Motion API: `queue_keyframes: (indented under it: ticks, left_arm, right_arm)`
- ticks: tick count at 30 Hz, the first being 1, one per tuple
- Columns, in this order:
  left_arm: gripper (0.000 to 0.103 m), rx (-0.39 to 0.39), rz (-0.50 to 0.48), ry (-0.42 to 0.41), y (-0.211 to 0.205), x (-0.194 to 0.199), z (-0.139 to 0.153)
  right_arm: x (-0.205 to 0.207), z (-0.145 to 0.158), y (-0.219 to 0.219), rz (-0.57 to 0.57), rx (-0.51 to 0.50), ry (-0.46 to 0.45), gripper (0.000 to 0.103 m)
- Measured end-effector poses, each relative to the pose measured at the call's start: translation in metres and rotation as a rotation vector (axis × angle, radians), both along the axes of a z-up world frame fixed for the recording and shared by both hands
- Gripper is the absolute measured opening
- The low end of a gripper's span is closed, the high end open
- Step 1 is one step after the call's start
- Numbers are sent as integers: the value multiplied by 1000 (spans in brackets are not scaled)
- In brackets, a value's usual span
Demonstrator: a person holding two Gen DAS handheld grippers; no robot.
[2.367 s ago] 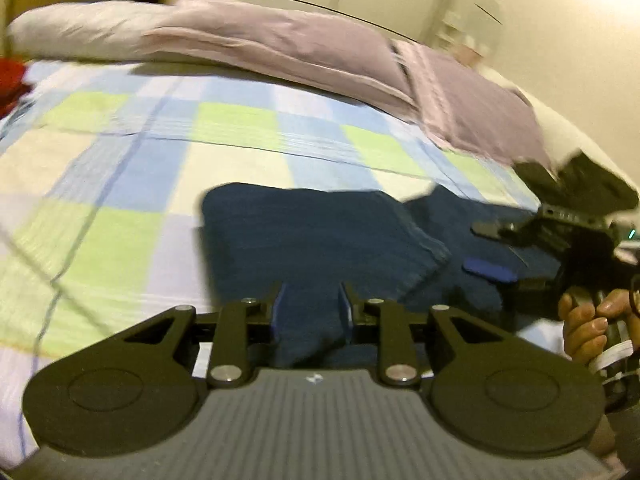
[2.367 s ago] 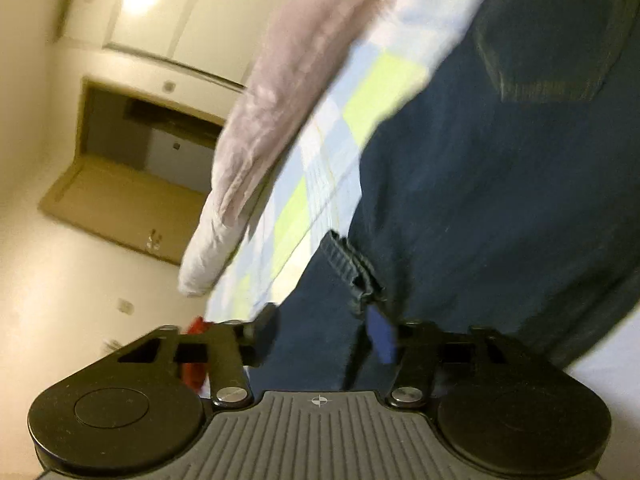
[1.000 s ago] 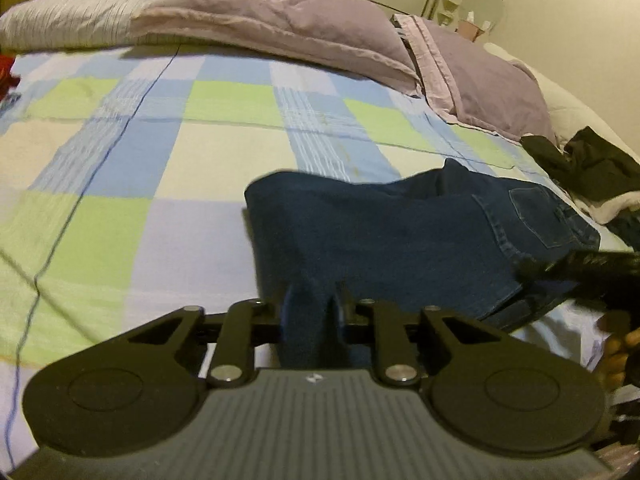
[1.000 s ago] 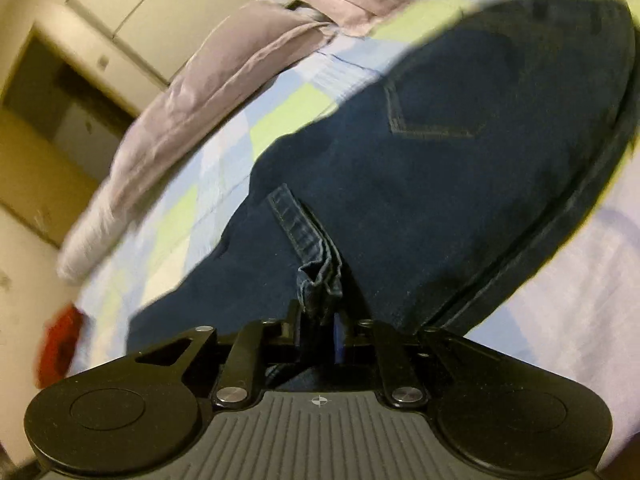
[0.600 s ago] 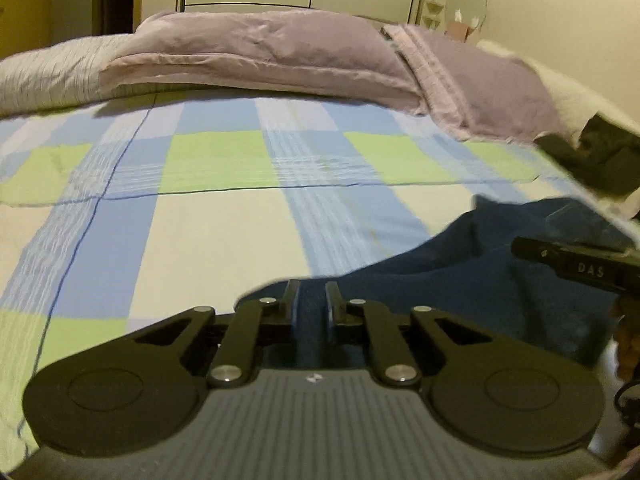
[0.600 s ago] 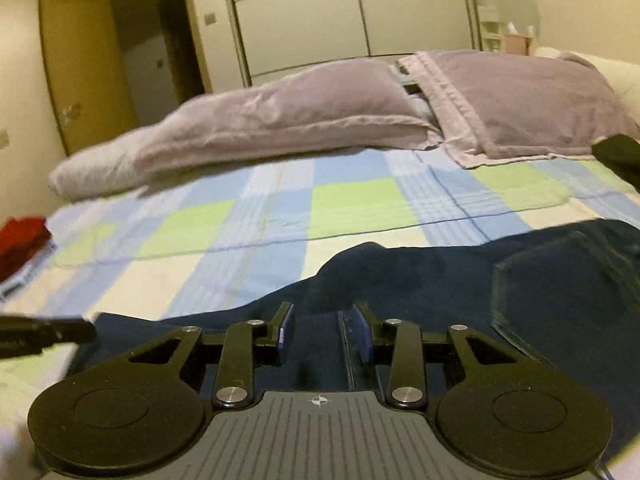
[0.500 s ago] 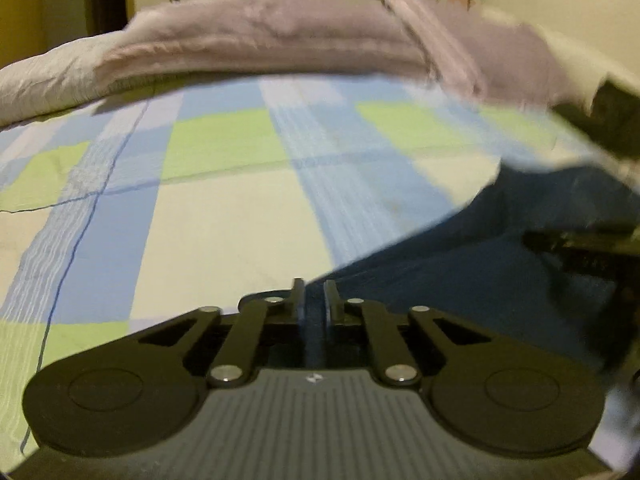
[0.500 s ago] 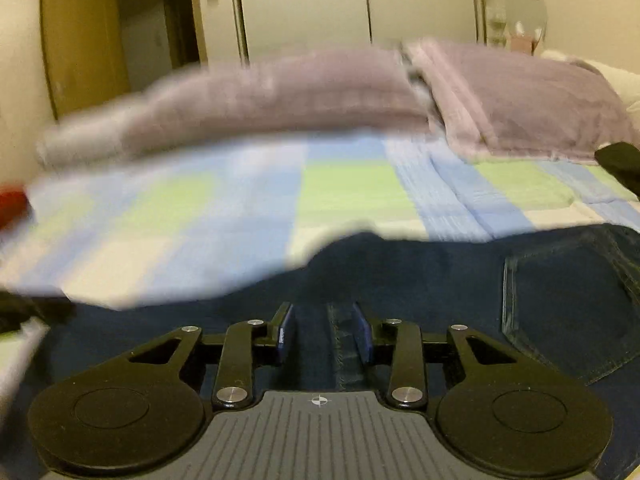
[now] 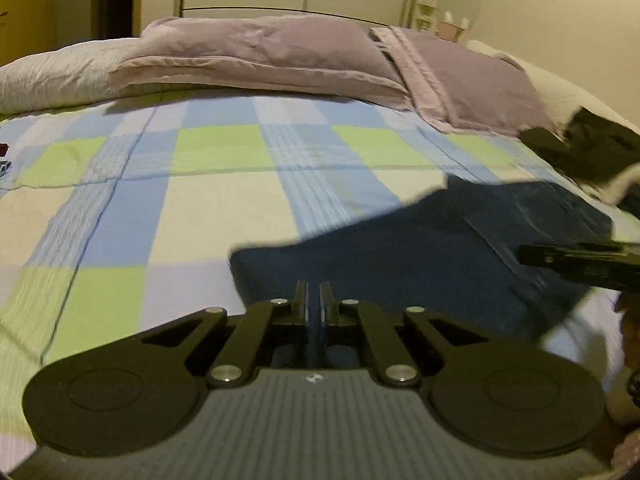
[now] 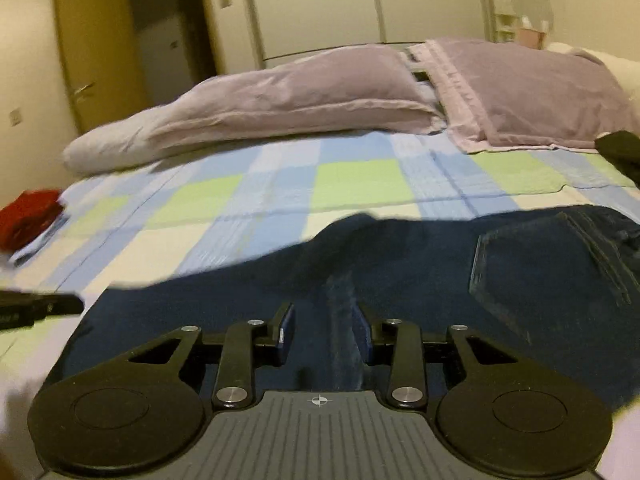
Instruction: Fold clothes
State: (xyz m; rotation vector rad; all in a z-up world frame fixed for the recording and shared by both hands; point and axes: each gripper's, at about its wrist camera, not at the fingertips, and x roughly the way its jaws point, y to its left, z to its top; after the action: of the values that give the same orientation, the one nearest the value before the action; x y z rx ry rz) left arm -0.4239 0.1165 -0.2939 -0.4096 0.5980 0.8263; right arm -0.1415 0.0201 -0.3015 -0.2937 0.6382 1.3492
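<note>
Your left gripper is pinching near edge of jeans, jaws pressed nearly together on denim. Your right gripper is sitting spread, denim seam lying between fingers, nothing clamped. Jeans are lying folded on checkered bedsheet, back pocket facing up, toward bed's right side. Purple pillows are sitting at headboard end. Red cloth is lying at far left edge.

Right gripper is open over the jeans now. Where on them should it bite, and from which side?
Probably the raised seam ridge of the jeans, running between the right gripper's open fingers. Come straight forward and low from the near edge: the ridge stands proud of the flat denim. The left gripper is pinched on the near edge.
</note>
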Motion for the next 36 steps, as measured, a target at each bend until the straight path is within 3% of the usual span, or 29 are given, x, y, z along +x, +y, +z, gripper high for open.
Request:
queue_keyframes:
  ticks: [5, 6, 8, 11, 14, 19, 26, 27, 29, 30, 31, 32, 36]
  left_arm:
    - [4, -55, 6, 81, -17, 4, -28]
    - [4, -54, 16, 85, -17, 5, -31]
    - [4, -53, 30, 112, -17, 10, -31]
    - [3, -50, 52, 141, -24, 14, -19]
    - [5, -74, 74, 131, -32, 13, -18]
    - [5, -101, 126, 137, -36, 16, -20]
    - [8, -64, 191, 183, -69, 16, 21]
    - [9, -67, 195, 182, -76, 16, 27]
    - [15, -63, 200, 184, -91, 15, 37]
    - [18, -57, 202, 186, -99, 15, 42]
    - [26, -48, 203, 193, -106, 16, 46]
    - [31, -39, 204, 200, -114, 17, 49]
    - [31, -30, 204, 214, -143, 20, 59]
  right_arm:
    - [-21, -21, -13, 33, -55, -44, 36]
    - [-26, -31, -10, 36, -78, -77, 24]
    - [-36, -42, -2, 49, -97, -155, 21]
    - [-37, -33, 2, 18, -131, -121, 22]
    - [-39, -21, -14, -1, -89, -102, 22]
    - [-41, -41, -23, 12, -134, -118, 22]
    - [-49, 2, -56, -37, -109, -73, 23]
    - [-50, 6, -62, -47, -115, -69, 25]
    - [-53, 13, -75, -71, -132, -53, 41]
    - [-54, 17, -82, -89, -127, -44, 56]
    - [-55, 21, -89, -105, -118, -34, 63]
    - [-56, 26, -97, -118, -103, -22, 63]
    - [-59, 43, -119, -151, -85, 10, 63]
